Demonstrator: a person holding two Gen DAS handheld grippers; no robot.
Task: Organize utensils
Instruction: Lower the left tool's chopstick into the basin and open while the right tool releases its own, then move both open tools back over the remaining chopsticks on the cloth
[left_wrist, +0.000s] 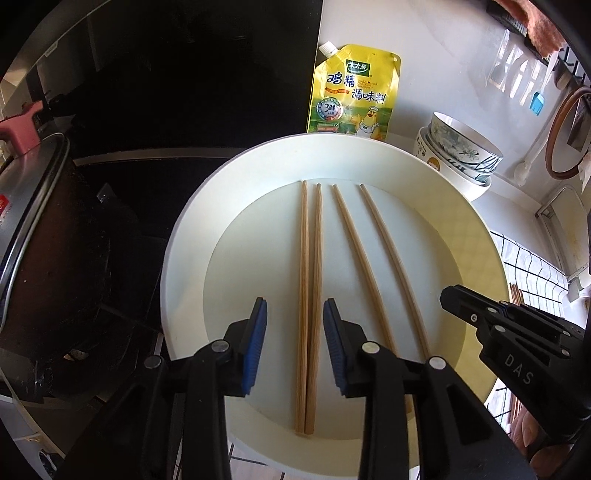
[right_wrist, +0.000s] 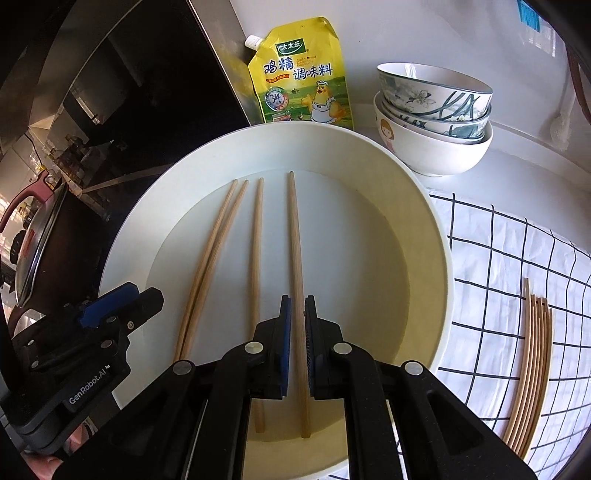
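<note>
A white round basin (left_wrist: 184, 258) (right_wrist: 439, 240) holds four wooden chopsticks lying flat. My left gripper (left_wrist: 295, 306) is open above the basin's near side. A touching pair of chopsticks (left_wrist: 309, 277) (right_wrist: 210, 258) runs between its blue pads (left_wrist: 258, 332) without touching them. My right gripper (right_wrist: 298, 301) (left_wrist: 448, 291) is shut to a thin slit and hangs over the right side. Through the slit I see the rightmost chopstick (right_wrist: 295, 240) (left_wrist: 397, 258) lying on the basin floor. Another single chopstick (right_wrist: 255, 277) (left_wrist: 364, 258) lies beside it. Several more chopsticks (right_wrist: 535, 350) rest on a checked cloth (right_wrist: 498, 258).
A yellow seasoning pouch (right_wrist: 303, 74) leans on the wall behind the basin. Stacked patterned bowls (right_wrist: 432, 110) stand at the back right. A dark pot with a lid (left_wrist: 37, 221) sits on the black stove at the left. Utensils hang on the right wall.
</note>
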